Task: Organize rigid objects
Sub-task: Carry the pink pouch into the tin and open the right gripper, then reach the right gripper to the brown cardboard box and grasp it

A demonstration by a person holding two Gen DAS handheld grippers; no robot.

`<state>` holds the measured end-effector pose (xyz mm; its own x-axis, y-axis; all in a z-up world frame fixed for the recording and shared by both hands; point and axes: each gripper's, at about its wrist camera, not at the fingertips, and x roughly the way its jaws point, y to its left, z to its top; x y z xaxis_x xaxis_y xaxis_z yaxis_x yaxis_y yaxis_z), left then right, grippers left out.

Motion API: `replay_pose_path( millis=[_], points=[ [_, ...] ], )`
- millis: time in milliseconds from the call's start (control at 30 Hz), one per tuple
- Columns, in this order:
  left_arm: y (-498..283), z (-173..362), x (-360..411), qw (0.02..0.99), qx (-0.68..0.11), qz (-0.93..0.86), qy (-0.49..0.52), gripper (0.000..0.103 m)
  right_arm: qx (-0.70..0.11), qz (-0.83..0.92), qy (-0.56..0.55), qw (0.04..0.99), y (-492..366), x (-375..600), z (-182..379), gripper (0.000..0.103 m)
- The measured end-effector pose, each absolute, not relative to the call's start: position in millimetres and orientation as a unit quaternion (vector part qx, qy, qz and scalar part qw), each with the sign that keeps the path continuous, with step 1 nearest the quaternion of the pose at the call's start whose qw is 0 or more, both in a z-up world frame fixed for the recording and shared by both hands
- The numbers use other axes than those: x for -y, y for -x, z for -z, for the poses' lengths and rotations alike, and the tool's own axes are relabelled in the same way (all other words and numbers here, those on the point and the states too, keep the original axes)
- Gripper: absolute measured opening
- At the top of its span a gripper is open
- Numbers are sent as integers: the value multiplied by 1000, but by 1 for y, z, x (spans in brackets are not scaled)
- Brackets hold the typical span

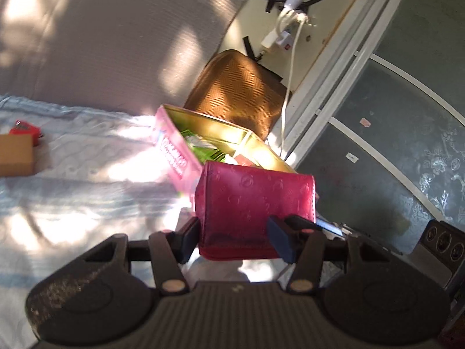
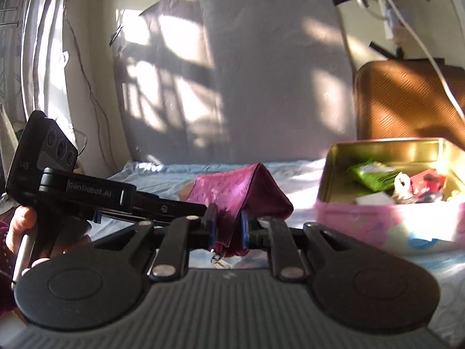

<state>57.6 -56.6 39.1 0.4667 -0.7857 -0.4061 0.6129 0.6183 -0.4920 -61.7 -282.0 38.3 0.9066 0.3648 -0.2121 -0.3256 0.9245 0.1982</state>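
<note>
A magenta embossed wallet hangs above the bed, held from two sides. My left gripper is shut on its lower part, a blue pad against each side. In the right wrist view the wallet stands folded like a tent, and my right gripper is shut on its near hanging edge. My left gripper reaches in from the left, a person's hand on its handle. An open pink tin with a gold inside lies just beyond the wallet. The tin holds green packets and small red and white items.
A brown suitcase leans behind the tin, with a white cable hanging by it. A grey mattress stands upright at the back. On the pale blue sheet at far left sit a cardboard box and a red item.
</note>
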Motion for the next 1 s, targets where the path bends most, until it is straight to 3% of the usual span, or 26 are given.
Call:
replay_pose_path(
  millis=[167,267,300,367,400,633,1000],
  points=[
    [-96,-52,139,851,-299,421,97,55,-100,-111,-113,982,26,340,-37,19],
    [-122,-47,169,877,-292,375,76,62,-101,-91,-126,983,-9,356,-28,19],
    [-130,-43,177,888,-296,346,61,71,-111,-86,-119,983,-27,358,-24,20],
    [-148,-33,187,903,-316,287,43,73,-142,-59,-81,985,-60,350,-14,25],
    [-150,-31,185,904,-323,276,50,71,-158,-39,-54,985,-71,346,-7,40],
    [-96,-30,128,911,-272,304,69,75,-110,-17,-82,990,-14,353,1,43],
    [-72,12,-15,936,-319,139,60,73,-117,-154,-86,977,13,270,-8,44]
  ],
)
